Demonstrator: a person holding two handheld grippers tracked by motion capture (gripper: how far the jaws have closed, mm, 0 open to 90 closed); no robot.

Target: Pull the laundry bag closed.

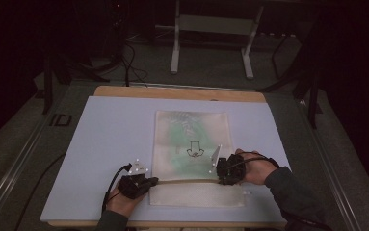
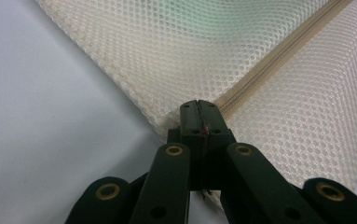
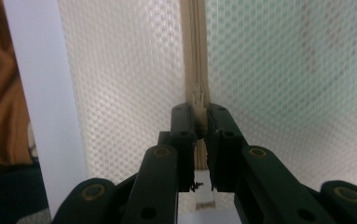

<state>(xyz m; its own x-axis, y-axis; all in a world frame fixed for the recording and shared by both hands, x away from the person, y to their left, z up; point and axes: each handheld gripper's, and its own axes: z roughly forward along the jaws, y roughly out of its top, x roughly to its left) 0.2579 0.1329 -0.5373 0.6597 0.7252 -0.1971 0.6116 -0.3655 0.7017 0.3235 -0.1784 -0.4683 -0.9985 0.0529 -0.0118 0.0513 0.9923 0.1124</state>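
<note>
I see a cream mesh bag (image 1: 191, 154) with a fine honeycomb weave, and a pale green patch shows through it. Its zipper (image 3: 195, 56) is tan, a shade darker than the mesh. On the bag's far half sits a small black line drawing (image 1: 194, 150). My claws are black with brass-coloured rivets. The bench (image 1: 105, 144) wears a pale lavender-blue sheet, and a light wood edge shows at the far side.

One camera hangs high over the person's side, looking forward and down across the whole table (image 1: 100, 144) to the dark floor beyond. Two more ride the grippers, each staring along its own black jaws from very close. All three share the mesh bag (image 1: 191, 144) (image 2: 269, 93) (image 3: 129, 84) and its zipper (image 1: 187, 181) (image 2: 278, 58) (image 3: 194, 46).
</note>
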